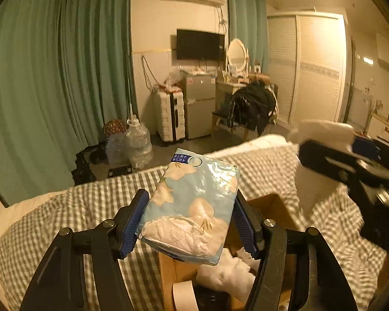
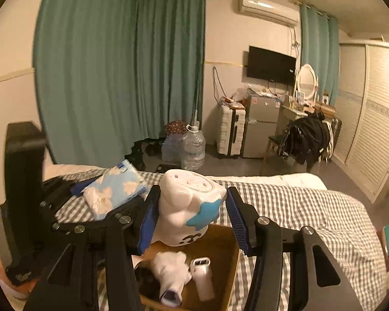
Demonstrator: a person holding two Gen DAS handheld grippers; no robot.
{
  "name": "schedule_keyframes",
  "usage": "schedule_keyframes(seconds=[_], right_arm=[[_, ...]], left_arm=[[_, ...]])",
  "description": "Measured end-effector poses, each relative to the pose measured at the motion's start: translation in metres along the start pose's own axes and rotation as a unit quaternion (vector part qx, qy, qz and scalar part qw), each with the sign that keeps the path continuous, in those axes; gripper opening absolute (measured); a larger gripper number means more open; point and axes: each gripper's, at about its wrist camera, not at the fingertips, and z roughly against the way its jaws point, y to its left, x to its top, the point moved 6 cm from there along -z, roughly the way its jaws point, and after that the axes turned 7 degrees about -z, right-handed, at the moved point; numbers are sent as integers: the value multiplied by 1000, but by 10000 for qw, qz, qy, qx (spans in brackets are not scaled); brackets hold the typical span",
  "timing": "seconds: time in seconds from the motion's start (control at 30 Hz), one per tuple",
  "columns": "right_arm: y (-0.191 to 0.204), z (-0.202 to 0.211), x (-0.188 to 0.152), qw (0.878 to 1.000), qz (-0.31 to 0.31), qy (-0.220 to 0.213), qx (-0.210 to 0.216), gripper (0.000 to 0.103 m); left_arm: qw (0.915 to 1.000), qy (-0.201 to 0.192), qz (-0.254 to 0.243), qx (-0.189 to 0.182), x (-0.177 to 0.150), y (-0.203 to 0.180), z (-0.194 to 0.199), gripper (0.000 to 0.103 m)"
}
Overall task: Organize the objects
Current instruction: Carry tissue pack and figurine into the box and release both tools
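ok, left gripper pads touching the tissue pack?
Touching. In the left wrist view both blue pads press the sides of the tissue pack, held in the left gripper above the bed.

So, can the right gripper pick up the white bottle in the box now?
Probably not yet: the right gripper is shut on a white holder, so its jaws are full. The white bottle lies uncovered in the cardboard box below.

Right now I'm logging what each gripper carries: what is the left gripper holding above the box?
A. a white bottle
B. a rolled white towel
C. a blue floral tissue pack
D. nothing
C: the left gripper is clamped on the blue floral tissue pack above the cardboard box.
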Motion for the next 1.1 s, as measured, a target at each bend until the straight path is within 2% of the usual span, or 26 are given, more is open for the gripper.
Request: schedule_keyframes(seconds=[0.13,0.3,0.57,0.67,0.7,0.73,0.77,0.83,1.1], right_arm=[[-12,-56,-22,9986,140,235,-446,50],[-25,-108,-66,9946,71,956,-397,50],[-57,-117,-99,9896,-274,1360,-387,51],[-60,-111,-106,9896,-319,1339,-413,53],[-62,-110,-104,9904,-331,1271,-423,58],[-64,-107,-101,9912,-356,1200,-435,70],[-66,-102,-97,9920,-400,1110,-439,75],[-67,-92,-88,9934,-480,953,-413,76],[-58,-17,-42,9965,-692,385,-279,78]], left_arm=[[9987,278,-437,8,-22,-12,-34,65],[9956,774,-505,-158,-52,-24,-63,65],[9915,1128,-553,-349,-80,-37,-78,66],[9908,1150,-604,-373,-81,-38,-76,67],[9910,1135,-601,-374,-80,-37,-75,69],[9915,1094,-595,-389,-78,-37,-72,70],[9918,1067,-595,-383,-75,-35,-70,73],[9930,980,-595,-272,-68,-33,-61,88],[9979,535,-357,45,-40,-26,16,95]])
